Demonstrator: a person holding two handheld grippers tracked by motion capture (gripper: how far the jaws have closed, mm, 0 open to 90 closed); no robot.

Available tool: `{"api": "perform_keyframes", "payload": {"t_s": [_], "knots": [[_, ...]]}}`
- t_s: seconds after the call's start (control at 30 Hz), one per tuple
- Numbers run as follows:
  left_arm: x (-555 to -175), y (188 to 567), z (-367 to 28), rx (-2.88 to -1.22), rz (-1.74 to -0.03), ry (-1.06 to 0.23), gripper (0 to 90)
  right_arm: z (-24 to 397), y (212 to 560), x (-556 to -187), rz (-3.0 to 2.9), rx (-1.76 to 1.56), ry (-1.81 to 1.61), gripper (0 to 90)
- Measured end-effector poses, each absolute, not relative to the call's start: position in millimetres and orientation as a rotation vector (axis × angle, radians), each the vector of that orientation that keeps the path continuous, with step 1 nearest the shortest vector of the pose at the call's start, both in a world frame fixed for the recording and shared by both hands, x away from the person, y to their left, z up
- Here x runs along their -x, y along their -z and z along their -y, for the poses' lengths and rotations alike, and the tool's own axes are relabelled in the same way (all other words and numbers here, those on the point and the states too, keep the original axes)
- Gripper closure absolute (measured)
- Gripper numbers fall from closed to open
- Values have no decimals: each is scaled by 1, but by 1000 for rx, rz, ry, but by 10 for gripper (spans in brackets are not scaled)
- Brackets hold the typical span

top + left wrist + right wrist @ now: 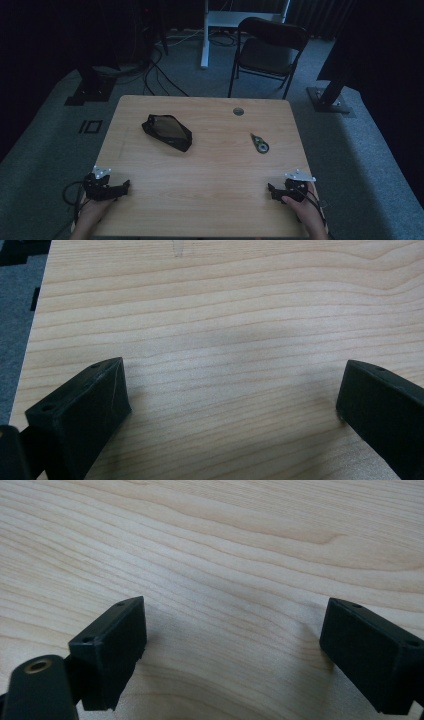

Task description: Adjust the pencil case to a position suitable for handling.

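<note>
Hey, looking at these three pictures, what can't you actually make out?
- Black pouch, high view: dim light and distance hide its contents and material.
- Small tool with a round end, high view: too small and dark to identify.
- Left hand-held gripper, left gripper view: the right jaw is cut off by the frame edge.
- Chair, high view: its far legs sit in shadow.

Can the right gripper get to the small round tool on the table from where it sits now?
Probably yes. The right gripper rests open at the near edge of the table, and bare wood lies between it and the small round tool. The black pouch sits well off to the left.
</note>
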State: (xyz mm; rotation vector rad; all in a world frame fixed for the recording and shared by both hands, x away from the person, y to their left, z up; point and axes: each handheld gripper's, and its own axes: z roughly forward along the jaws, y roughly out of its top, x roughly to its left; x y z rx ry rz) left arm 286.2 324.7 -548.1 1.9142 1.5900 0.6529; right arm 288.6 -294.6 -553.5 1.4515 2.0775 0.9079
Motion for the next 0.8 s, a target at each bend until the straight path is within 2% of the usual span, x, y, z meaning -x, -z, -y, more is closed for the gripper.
{"api": "perform_keyframes", "payload": {"t_s": [0.8], "knots": [[-286,548,-326,-1919,-1582,-649,6,282,551,-293,-2091,-1418,-940,145]]}}
